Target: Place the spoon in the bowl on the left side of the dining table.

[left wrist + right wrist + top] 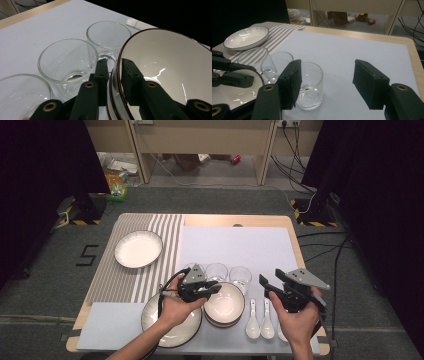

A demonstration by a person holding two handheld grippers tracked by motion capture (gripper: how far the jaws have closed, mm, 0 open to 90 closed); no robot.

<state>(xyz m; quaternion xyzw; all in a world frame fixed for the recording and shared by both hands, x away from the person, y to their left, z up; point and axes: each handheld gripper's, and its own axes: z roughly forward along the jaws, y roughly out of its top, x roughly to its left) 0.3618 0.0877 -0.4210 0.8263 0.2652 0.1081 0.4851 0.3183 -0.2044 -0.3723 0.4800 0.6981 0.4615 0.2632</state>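
Note:
A stack of white bowls with dark rims (224,304) sits at the front middle of the table. My left gripper (217,289) straddles the near rim of the top bowl (165,65): one jaw is inside the bowl against the rim, while the other is outside with a thin gap to it. In the left gripper view, the left gripper (115,61) has three clear glasses behind it, the middle glass (67,62) closest. My right gripper (270,276) hovers open above two white spoons (260,320). Beyond the right gripper (327,75), a glass (310,87) stands on the mat.
A row of three glasses (216,271) stands behind the bowls. A large plate (175,330) lies under my left hand. A white plate (138,248) rests on the striped mat (125,275). The pale mat (235,245) stretches behind the glasses.

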